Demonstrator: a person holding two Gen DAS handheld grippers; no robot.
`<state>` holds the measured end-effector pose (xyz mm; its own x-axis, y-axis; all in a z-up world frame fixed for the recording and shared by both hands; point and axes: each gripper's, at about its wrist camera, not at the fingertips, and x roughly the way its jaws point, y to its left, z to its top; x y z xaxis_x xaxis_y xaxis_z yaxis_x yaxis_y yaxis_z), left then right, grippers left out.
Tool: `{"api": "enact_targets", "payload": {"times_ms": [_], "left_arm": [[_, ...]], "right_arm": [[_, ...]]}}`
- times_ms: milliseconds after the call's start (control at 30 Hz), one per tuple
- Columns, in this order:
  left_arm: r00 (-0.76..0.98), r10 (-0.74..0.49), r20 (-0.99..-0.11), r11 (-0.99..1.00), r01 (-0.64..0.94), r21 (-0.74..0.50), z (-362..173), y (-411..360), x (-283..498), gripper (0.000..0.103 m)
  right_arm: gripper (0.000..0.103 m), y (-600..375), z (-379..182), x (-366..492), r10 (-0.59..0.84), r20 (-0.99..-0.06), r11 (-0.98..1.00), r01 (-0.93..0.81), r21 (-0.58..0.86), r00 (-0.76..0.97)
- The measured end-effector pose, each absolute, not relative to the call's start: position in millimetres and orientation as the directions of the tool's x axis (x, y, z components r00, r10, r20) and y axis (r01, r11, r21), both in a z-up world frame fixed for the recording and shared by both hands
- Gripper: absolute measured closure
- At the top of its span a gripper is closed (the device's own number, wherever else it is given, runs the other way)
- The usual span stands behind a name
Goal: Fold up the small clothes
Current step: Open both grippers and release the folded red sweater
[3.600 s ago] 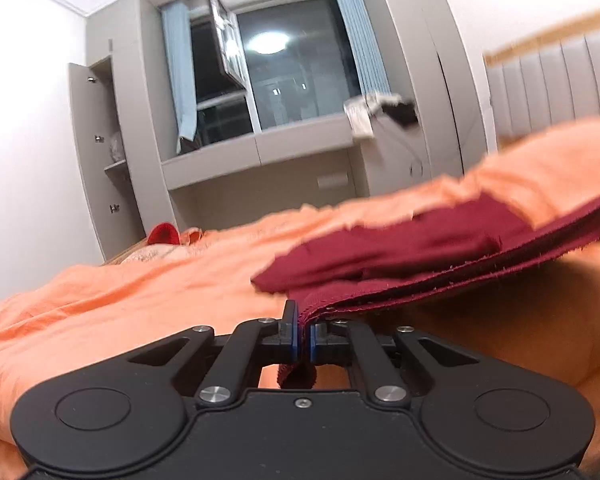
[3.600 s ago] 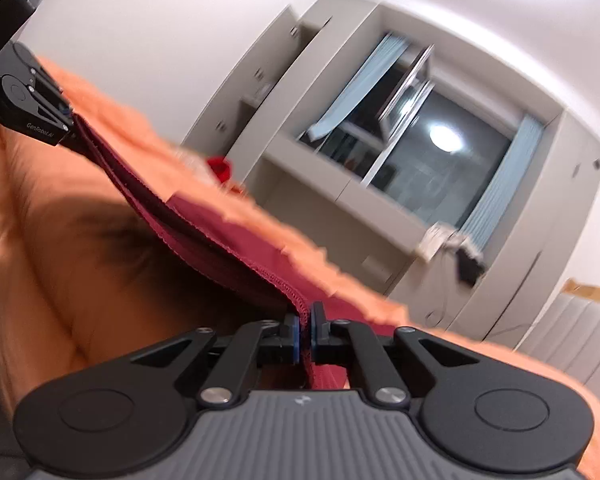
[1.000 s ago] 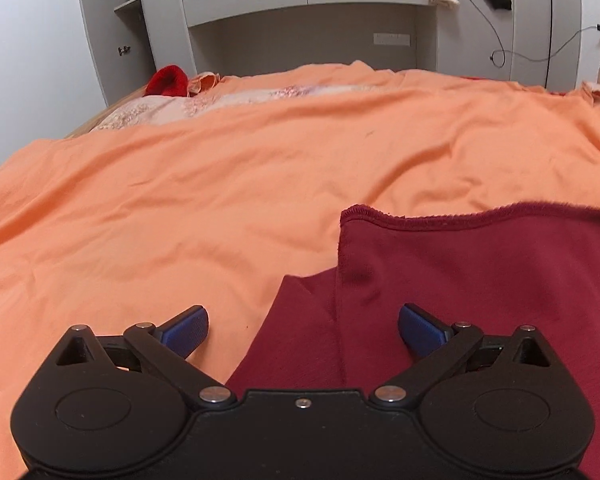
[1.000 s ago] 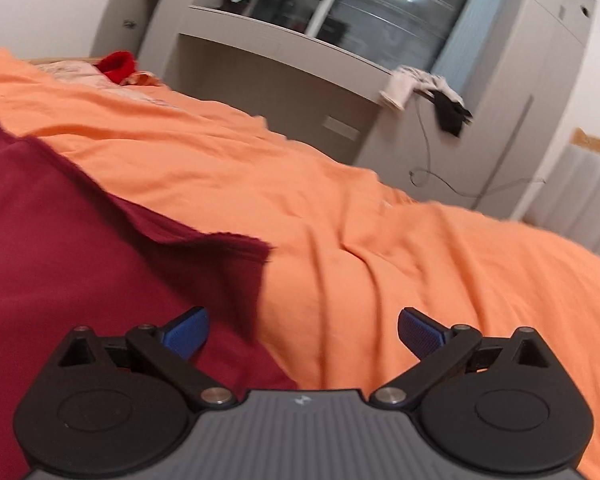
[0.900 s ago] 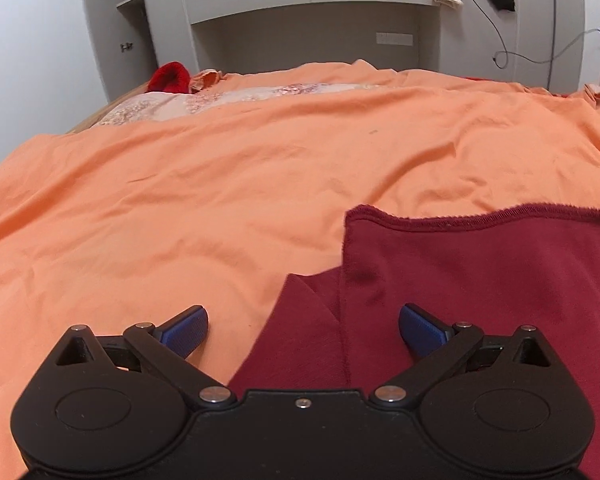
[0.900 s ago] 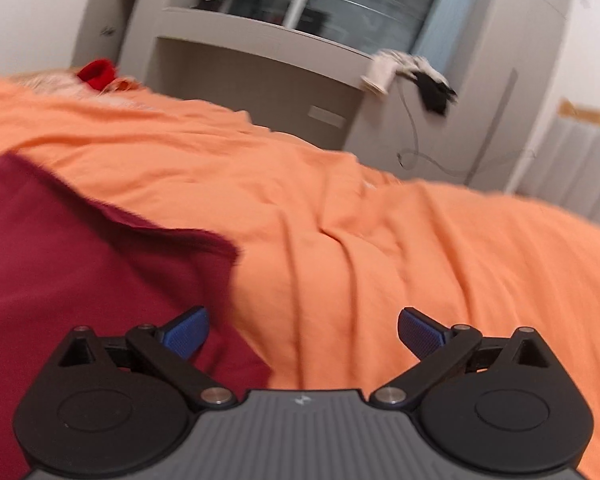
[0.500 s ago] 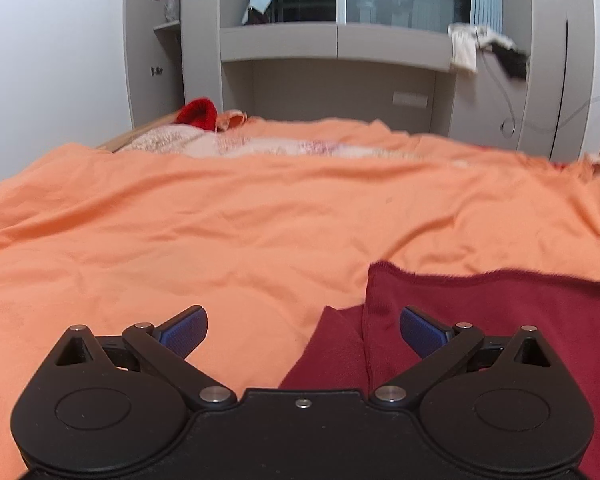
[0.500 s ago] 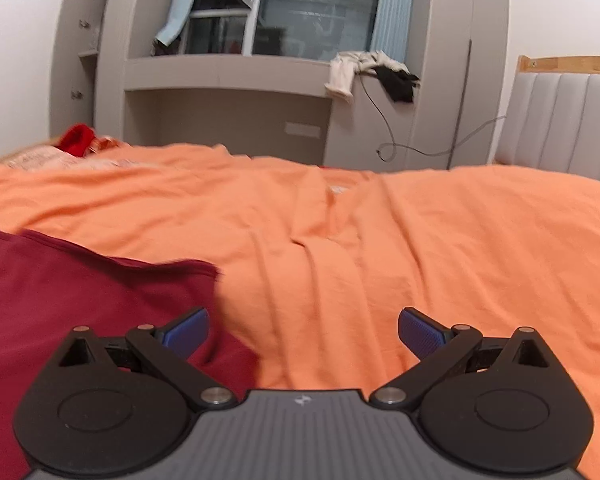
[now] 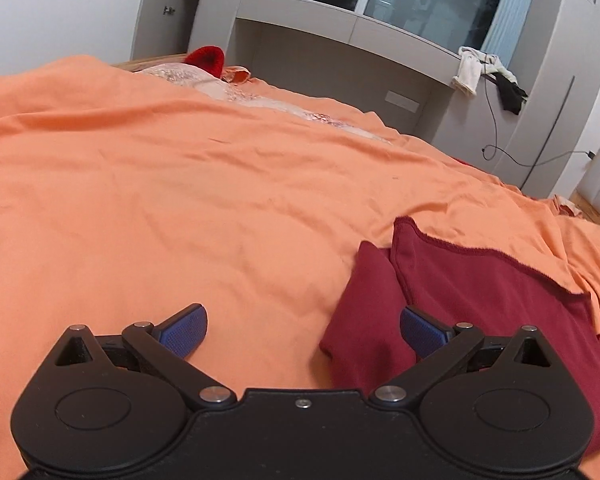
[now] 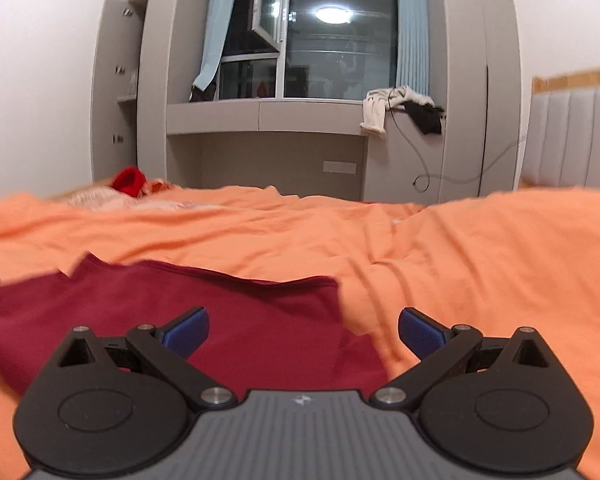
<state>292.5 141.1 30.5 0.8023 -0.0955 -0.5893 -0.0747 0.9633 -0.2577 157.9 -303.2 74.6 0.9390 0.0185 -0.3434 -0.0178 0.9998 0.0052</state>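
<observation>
It was a home bedroom: a wide bed under a rumpled orange cotton sheet (image 9: 180, 168), a grey padded headboard (image 10: 572, 136), grey built-in wardrobes (image 10: 480, 80) and a pale-blue-curtained night window (image 10: 340, 40).

Open orange bedspread (image 9: 148, 184) fills the left and centre of the left wrist view, giving the spread left claw (image 9: 303, 326) free passage. A dark red garment (image 9: 480, 296) lies at lower right. In the right wrist view, the spread right claw (image 10: 303, 326) has bare bedspread (image 10: 480, 264) at right; grey cabinets (image 10: 268, 120) block the far end.
</observation>
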Motion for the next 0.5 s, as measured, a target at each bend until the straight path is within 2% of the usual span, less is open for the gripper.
{"api": "enact_targets", "payload": {"times_ms": [133,333,500], "left_arm": [[0.794,-0.126,-0.594,0.973,-0.017,-0.228,24.8,129.0,292.2,0.001],[0.78,-0.121,-0.614,0.988,0.037,-0.149,18.8,105.5,294.1,0.001],[0.774,-0.112,-0.623,0.991,0.04,-0.129,16.3,99.4,297.2,0.001]], "right_arm": [[0.0,-277.3,65.9,158.6,0.067,-0.369,0.998,-0.063,0.022,0.927],[0.0,-230.4,47.7,161.1,0.106,-0.373,0.984,-0.151,-0.095,0.922],[0.0,-197.6,19.5,166.9,0.093,-0.408,0.96,-0.191,-0.206,0.908]]}}
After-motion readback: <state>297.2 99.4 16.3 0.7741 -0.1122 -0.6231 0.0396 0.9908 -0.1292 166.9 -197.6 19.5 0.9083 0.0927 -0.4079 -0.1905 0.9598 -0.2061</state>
